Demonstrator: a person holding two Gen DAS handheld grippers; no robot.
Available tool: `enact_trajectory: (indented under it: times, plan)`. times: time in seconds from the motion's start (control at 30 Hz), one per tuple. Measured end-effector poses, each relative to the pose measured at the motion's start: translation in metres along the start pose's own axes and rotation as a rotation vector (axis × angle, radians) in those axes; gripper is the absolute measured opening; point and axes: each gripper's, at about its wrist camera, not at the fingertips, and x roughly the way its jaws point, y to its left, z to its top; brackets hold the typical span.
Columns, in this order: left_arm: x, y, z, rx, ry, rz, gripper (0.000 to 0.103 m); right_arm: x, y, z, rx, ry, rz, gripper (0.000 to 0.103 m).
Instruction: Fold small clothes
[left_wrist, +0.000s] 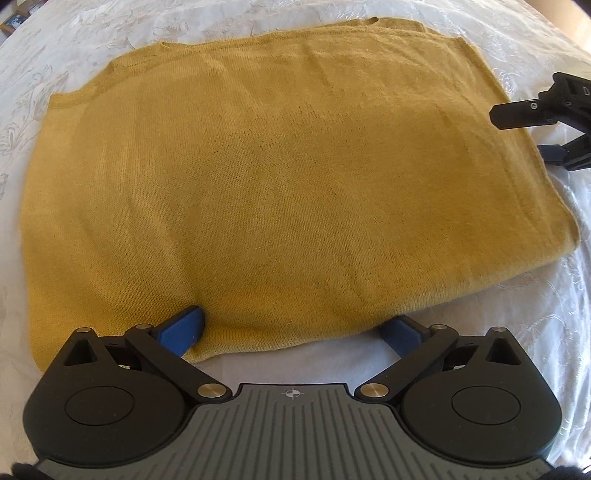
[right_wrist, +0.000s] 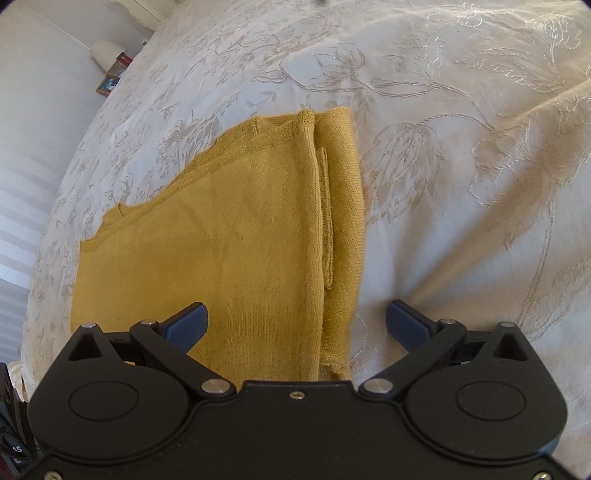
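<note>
A mustard-yellow knit garment (left_wrist: 280, 177) lies folded and flat on a white embroidered bedspread (left_wrist: 535, 332). My left gripper (left_wrist: 295, 328) is open at the garment's near edge, its blue fingers astride the hem and holding nothing. My right gripper (right_wrist: 297, 321) is open over the garment's right folded edge (right_wrist: 332, 221), where stacked layers show. It also shows in the left wrist view (left_wrist: 546, 125) at the garment's right side, open.
The bedspread (right_wrist: 461, 147) spreads wide to the right and beyond the garment. At the far left of the right wrist view, a white wall and small objects (right_wrist: 110, 70) stand past the bed's edge.
</note>
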Motion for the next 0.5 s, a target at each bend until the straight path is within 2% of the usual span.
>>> enact_trajectory:
  times: [0.07, 0.1, 0.17, 0.2, 0.33, 0.4, 0.5]
  plan:
    - [-0.003, -0.001, 0.011, -0.005, 0.046, 0.001, 0.102, 0.001, 0.001, 0.001, 0.001, -0.002, 0.002, 0.103]
    - [-0.007, 0.0, 0.015, -0.018, 0.045, -0.002, 0.098, 0.001, 0.0, 0.0, 0.002, -0.004, 0.004, 0.103]
    - [-0.022, 0.003, 0.02, -0.044, 0.008, -0.029, 0.083, 0.001, 0.0, -0.001, 0.008, -0.01, 0.009, 0.103]
    - [-0.031, 0.004, 0.023, -0.054, -0.011, -0.043, 0.08, 0.001, 0.0, -0.001, 0.014, -0.013, 0.013, 0.103]
    - [-0.056, 0.017, 0.047, -0.093, -0.106, -0.042, 0.08, -0.002, -0.005, -0.003, 0.04, -0.032, 0.032, 0.103]
    - [-0.058, 0.029, 0.067, -0.146, -0.119, -0.039, 0.08, -0.002, -0.007, -0.004, 0.053, -0.042, 0.041, 0.103]
    - [-0.064, 0.048, 0.091, -0.224, -0.141, -0.078, 0.079, -0.003, -0.01, -0.003, 0.057, -0.043, 0.054, 0.103]
